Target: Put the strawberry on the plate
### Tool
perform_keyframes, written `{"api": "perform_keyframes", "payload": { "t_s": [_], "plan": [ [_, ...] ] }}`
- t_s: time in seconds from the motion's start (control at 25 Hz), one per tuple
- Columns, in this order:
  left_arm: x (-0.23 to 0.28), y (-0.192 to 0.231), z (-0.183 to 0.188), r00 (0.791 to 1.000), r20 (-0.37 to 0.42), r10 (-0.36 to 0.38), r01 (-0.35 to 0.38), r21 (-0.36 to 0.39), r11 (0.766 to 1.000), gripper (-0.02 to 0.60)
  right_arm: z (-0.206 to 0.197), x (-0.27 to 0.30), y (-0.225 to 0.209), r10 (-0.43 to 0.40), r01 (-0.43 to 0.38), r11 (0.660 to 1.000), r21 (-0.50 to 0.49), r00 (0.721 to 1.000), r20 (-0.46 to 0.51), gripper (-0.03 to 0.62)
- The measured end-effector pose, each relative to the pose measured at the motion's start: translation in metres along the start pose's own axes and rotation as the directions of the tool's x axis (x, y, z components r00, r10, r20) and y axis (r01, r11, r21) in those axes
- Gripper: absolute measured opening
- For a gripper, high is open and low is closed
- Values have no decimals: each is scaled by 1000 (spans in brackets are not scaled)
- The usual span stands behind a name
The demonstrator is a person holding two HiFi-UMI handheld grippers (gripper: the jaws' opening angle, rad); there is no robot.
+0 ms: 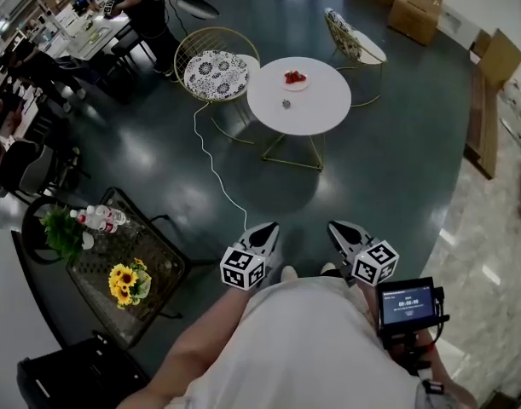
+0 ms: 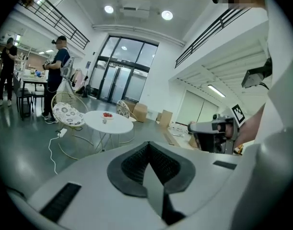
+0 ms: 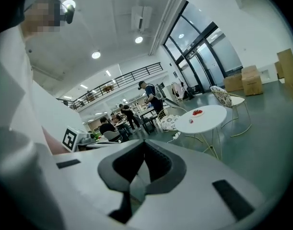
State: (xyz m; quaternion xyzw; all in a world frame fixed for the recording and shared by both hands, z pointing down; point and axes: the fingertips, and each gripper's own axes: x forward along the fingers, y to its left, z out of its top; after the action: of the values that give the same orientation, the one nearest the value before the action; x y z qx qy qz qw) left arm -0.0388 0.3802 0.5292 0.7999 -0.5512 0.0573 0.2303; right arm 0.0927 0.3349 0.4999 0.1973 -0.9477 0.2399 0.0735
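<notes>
Though left tongs (image 1: 269, 227) shut, strawberry (image 1: 295, 77) distant.

Nothing could be read with certainty. A small screen (image 1: 406, 303) at the right showed pale lines of print, perhaps digits, too small to make out. The left cube (image 1: 243, 267) and the right cube (image 1: 376, 262) bore black-and-white square code markers, not letters. The bottles (image 1: 101, 218) carried red labels, and their print was illegible.

The round counter (image 1: 320, 113) has a smooth white top on thin brassy metal legs; the dark floor (image 1: 396, 169) shines glossy.
</notes>
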Motion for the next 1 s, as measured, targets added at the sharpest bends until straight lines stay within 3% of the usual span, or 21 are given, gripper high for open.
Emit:
{"api": "perform_keyframes", "payload": {
  "t_s": [0.52, 1.0],
  "plan": [
    [-11, 3, 5, 1000, 7, 15, -15, 1, 1000, 7, 6, 10, 6, 6, -6, 1000, -17, 1000, -29, 6],
    [-6, -25, 7, 999, -9, -41, 42, 35, 999, 6, 2, -13, 3, -44, 44, 999, -3, 999, -31, 6]
  ]
}}
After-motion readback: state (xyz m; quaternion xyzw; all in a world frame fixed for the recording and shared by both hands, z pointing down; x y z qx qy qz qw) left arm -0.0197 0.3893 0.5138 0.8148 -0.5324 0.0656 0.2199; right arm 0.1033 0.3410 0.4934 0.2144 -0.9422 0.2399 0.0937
